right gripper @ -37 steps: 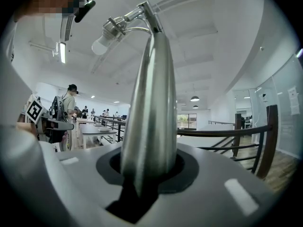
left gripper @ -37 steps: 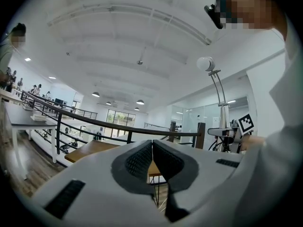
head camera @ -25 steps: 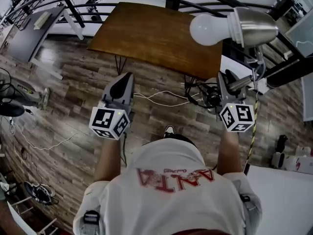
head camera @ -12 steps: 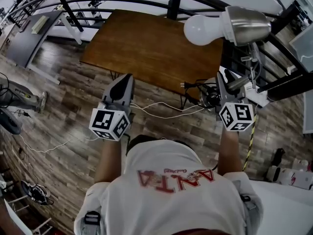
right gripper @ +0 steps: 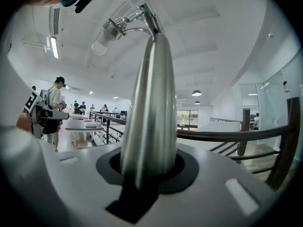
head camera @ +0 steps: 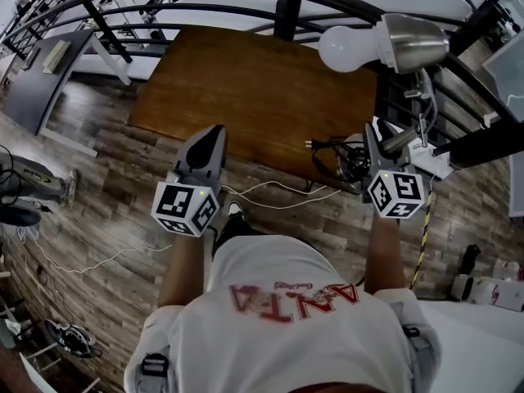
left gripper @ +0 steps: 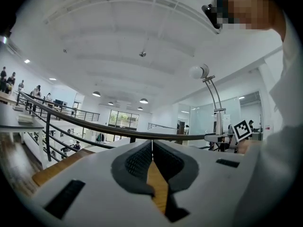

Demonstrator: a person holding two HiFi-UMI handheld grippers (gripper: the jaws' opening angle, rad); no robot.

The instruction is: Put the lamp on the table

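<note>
Right gripper, forearm extended at the wooden table's near right edge, pinches the desk lamp's steel stem, lamp head above the table's far right corner. Left gripper level over the table's near edge, jaws pressed together, empty.

The left gripper had its jaws together, empty.
A dark railing crossed beyond it; the lamp rose at right, the table lower left.

The silver lamp, white bulb pointing left, is hovering above the right end of the wooden bench.
</note>
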